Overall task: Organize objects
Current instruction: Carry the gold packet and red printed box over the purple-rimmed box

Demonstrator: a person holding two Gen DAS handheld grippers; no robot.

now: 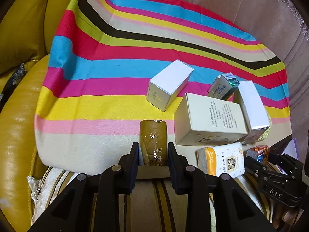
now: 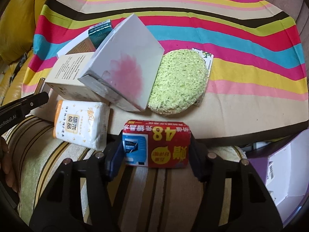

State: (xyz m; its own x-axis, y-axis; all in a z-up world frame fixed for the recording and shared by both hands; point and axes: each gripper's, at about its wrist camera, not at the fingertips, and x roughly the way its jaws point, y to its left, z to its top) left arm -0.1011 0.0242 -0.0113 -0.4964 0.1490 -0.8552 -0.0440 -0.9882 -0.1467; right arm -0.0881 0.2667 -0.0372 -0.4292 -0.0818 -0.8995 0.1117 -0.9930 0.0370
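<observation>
My left gripper [image 1: 153, 150] is shut on an olive-brown packet [image 1: 153, 141] at the near edge of the striped cloth [image 1: 115, 61]. My right gripper [image 2: 156, 147] is shut on a red pack marked 48 [image 2: 160, 145], also at the cloth's near edge; the pack shows in the left wrist view [image 1: 258, 152] too. A white tissue pack [image 2: 81, 123] lies between the two grippers. Behind it lie a cream box [image 1: 210, 119], a white box with a pink stain [image 2: 123, 63], a green sponge [image 2: 179, 83] and a green-ended small box [image 2: 99, 31]. A white box [image 1: 170, 85] lies apart.
The cloth covers a table beside a yellow leather sofa [image 1: 19, 96]. A striped cushion [image 2: 154, 193] lies under both grippers. A purple-and-white carton [image 2: 285, 174] stands at the right. A pinkish curtain [image 1: 251, 9] hangs behind the table.
</observation>
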